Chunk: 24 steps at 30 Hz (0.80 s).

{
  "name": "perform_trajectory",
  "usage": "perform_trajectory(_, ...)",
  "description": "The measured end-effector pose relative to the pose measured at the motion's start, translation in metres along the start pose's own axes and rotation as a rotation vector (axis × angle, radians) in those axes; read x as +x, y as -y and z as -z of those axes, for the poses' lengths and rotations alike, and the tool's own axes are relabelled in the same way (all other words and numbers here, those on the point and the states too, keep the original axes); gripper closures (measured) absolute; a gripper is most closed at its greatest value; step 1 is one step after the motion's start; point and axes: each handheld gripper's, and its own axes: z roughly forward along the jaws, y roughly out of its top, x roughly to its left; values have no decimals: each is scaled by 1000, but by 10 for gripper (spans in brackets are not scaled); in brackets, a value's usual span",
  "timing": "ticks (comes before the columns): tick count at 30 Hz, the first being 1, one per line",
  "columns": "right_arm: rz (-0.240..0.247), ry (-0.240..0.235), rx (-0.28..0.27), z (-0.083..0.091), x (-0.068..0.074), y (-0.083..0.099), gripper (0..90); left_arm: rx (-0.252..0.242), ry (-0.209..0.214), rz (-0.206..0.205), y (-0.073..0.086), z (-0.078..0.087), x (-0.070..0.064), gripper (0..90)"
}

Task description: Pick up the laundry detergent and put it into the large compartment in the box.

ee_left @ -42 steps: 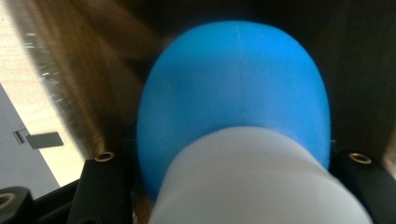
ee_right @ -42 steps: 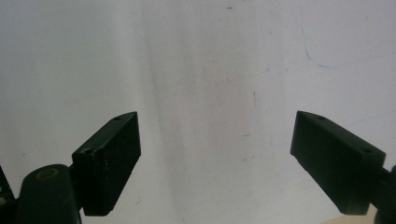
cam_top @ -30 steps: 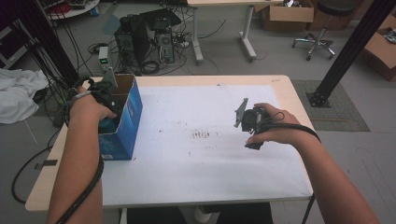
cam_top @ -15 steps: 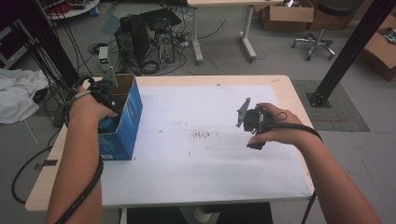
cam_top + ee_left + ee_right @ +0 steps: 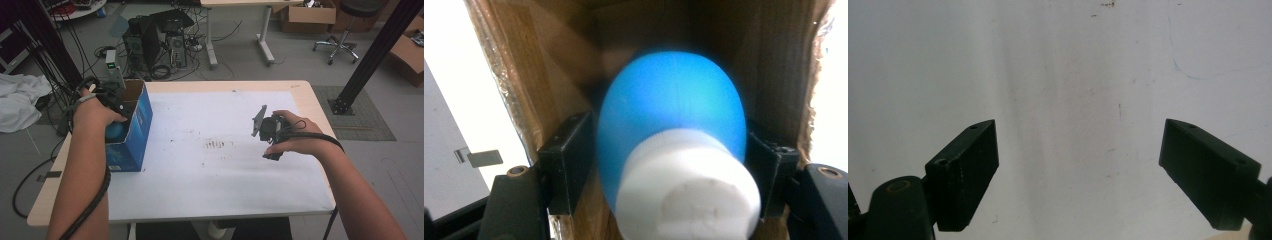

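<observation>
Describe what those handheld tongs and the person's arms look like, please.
Each of the tongs has two blocky black jaws with small screw holes. The right tongs carry a grey three-cornered plate; black cables trail along both bare, sleeveless forearms. A pale band circles the wrist behind the left tongs.

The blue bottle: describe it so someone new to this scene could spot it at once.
Start at the white-covered table, then its left edge, where an open blue cardboard box stands. The blue bottle sits at that box's mouth, between the left gripper jaws. Its round blue body and white ribbed cap stand out against the brown cardboard inside.
</observation>
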Motion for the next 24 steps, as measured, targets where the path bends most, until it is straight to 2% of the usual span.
perform_trajectory(4,0,0,2,0,0,0,162,6,4,1,1,2,-1,274)
perform_trajectory(17,7,-3,-7,-1,0,-3,162,4,-27,-13,5,17,-5,263)
perform_trajectory(22,11,-4,-4,1,0,-3,162,-13,-33,-15,8,26,-5,251)
perform_trajectory(24,13,-4,-6,2,0,-3,162,-24,-36,-12,10,32,-6,212)
